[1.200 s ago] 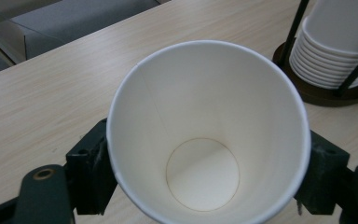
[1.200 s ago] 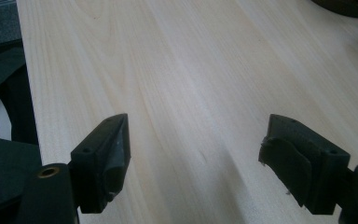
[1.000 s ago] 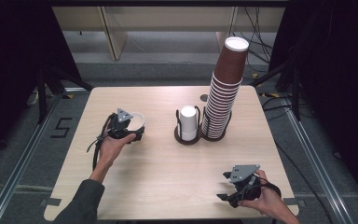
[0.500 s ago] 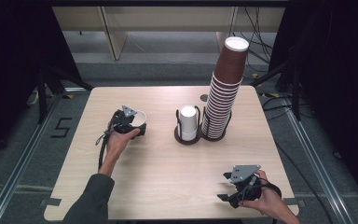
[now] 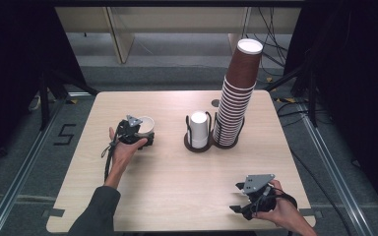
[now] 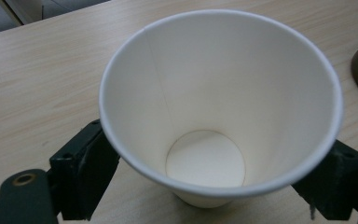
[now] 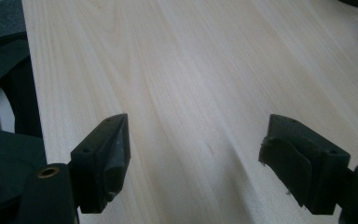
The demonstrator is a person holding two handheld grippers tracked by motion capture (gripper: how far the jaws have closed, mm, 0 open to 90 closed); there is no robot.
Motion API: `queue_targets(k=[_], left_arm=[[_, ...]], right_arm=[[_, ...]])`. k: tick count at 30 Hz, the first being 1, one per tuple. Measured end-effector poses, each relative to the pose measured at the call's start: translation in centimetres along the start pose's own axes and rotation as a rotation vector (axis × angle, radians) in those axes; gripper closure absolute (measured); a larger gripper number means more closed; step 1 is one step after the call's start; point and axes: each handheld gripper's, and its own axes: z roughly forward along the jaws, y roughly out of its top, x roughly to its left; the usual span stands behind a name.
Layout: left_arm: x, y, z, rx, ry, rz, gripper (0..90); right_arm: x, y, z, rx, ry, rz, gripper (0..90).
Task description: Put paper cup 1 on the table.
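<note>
My left gripper (image 5: 139, 133), jaws just opening, stands loosely around the white cup (image 6: 219, 116) left of the cup holder (image 5: 198, 142); my right gripper (image 5: 246, 199) rests open.

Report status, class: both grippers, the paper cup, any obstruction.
Left gripper jaws just been opening, astride upright paper cup on table. Right gripper open, empty, near table's front edge. Cup stack stands well clear.

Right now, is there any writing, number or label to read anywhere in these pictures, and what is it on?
"5": a dark numeral marked on the grey floor, left of the wooden table.
No print shows on the white paper cup between the left gripper jaws, on the stack of brown paper cups, or on the white cup in the black holder.
</note>
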Motion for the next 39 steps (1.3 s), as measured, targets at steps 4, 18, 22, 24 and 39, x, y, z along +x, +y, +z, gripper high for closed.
queue_targets(k=[4, 18, 22, 24, 39], left_arm=[[0.0, -0.6, -0.1, -0.008, -0.005, -0.008, 14.6], [-1.2, -2.1, -3.3, -0.018, -0.018, -0.073, 14.7], [-2.3, -2.7, -5.5, -0.042, -0.025, -0.08, 14.7], [-2.7, -3.0, -6.6, -0.06, -0.038, -0.085, 14.6], [-6.5, -6.4, -11.5, -0.168, -0.133, -0.102, 14.7]], right_arm=[[0.0, 0.0, 0.0, 0.002, -0.002, 0.0, 23.6], [-0.2, -0.1, -0.2, 0.001, -0.008, 0.022, 23.0], [-0.5, 0.0, -0.4, -0.022, -0.011, 0.011, 22.4], [-0.6, -0.1, -0.5, -0.03, -0.017, 0.023, 22.3], [-0.6, 0.0, -0.1, -0.033, -0.022, 0.028, 22.3]])
